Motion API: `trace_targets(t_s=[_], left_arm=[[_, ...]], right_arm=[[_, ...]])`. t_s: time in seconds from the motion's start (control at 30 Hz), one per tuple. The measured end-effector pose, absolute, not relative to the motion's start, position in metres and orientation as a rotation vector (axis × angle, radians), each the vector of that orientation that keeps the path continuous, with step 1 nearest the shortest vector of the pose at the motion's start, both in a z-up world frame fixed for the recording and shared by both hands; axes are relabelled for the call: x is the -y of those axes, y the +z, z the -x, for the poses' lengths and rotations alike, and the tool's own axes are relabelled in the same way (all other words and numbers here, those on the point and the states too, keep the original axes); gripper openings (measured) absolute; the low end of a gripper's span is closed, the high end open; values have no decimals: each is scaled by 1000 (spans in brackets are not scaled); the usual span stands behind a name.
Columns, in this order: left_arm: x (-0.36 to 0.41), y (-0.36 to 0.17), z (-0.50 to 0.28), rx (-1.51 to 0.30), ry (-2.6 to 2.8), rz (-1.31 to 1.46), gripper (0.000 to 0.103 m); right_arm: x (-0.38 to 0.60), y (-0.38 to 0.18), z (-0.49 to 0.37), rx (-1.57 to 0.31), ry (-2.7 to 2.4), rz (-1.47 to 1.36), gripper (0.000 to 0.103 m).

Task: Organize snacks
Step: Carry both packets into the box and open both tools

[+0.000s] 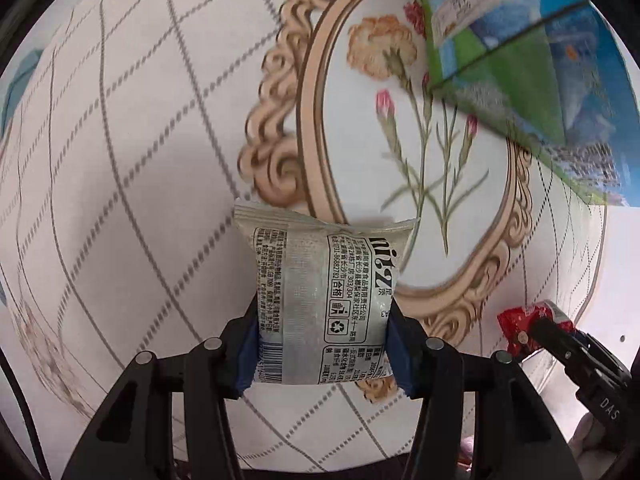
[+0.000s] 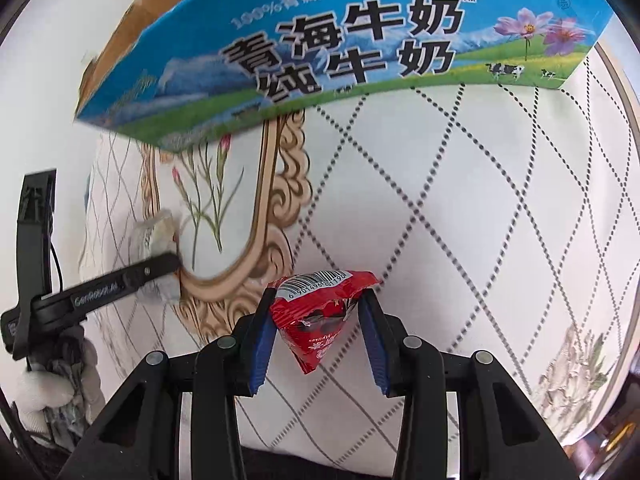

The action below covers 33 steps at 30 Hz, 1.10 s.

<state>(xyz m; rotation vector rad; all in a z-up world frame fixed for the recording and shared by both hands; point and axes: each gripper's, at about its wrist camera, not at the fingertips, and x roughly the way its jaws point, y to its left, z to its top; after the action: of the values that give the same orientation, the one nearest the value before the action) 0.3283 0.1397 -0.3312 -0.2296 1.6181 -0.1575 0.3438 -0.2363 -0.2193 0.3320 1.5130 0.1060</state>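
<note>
Two views logged. Left wrist view: left hand-held gripper [image 1: 322, 344] clamped on a silver snack packet [image 1: 320, 300], blue pads pressing both its sides, held over the counter [image 1: 120, 160] with its quilted floral cloth; blue-green milk carton box [image 1: 520, 52] upper right; right hand-held gripper [image 1: 524, 330] at lower right. Right wrist view: right hand-held gripper [image 2: 318, 334] closed on a red snack packet [image 2: 320, 316], barcode end up, above the cloth; box [image 2: 320, 48] beyond; left hand-held gripper [image 2: 168, 270] far left with the silver packet [image 2: 156, 236].
</note>
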Motion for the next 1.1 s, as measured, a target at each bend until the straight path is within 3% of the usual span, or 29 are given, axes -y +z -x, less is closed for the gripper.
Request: trace_targets(t_s=[0.2, 0.53, 0.63, 0.83, 1.1], left_arm=[[-123, -347, -305, -1635, -139, 251, 51], [-98, -361, -336, -1623, -125, 180, 53], [-89, -344, -321, -1602, -119, 164, 47], [-78, -309, -314, -1591, -179, 180, 47], [-62, -193, -347, -1436, -289, 223, 47]], right_arm=[[229, -230, -336, -1581, 141, -206, 43], [205, -251, -335, -1600, 186, -202, 43], [192, -257, -334, -1583, 198, -178, 43], [206, -224, -337, -1510, 227, -208, 43], [231, -135, -354, -1333, 299, -322, 43]])
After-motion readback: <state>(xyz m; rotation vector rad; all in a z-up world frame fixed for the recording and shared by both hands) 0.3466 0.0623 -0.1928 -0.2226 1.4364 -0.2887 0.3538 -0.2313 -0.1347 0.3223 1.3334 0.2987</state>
